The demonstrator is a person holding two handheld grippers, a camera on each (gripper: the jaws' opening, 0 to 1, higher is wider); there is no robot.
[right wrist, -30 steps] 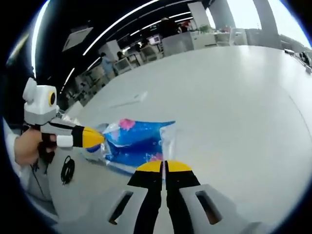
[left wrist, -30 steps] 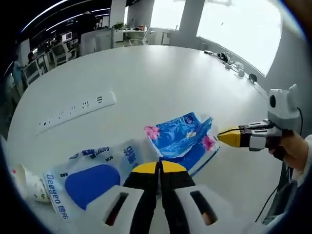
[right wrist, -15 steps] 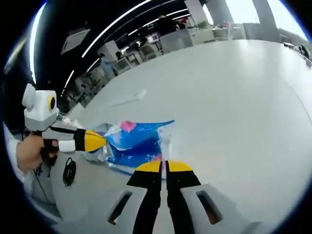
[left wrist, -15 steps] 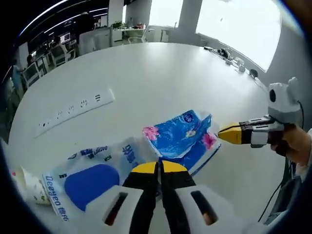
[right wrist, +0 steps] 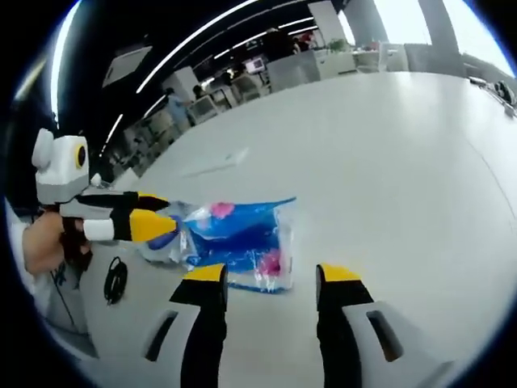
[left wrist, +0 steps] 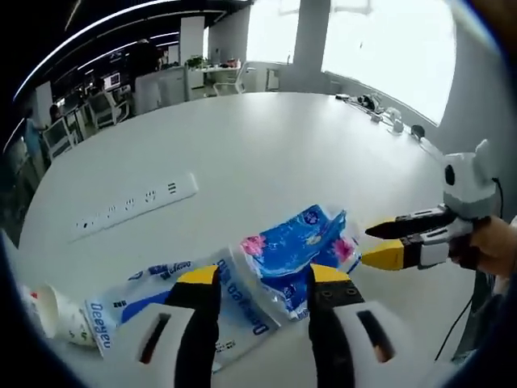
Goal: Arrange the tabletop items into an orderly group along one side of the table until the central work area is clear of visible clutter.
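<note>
A blue tissue pack with pink flowers lies on the white table, just beyond my left gripper, which is open and holds nothing. Beside it lies a white and blue tissue pack, and a paper cup lies on its side at the near left. My right gripper comes in from the right, open, its tips close to the blue pack's corner. In the right gripper view the blue pack lies ahead of the open right gripper, with the left gripper open at its far end.
A white power strip lies further out on the table. Cables and small items sit along the far right edge. A black cable hangs below the near table edge. Desks and chairs stand beyond.
Both grippers have gone from shut to open. The left camera has tilted a little, and the blue pack has stayed about where it was.
</note>
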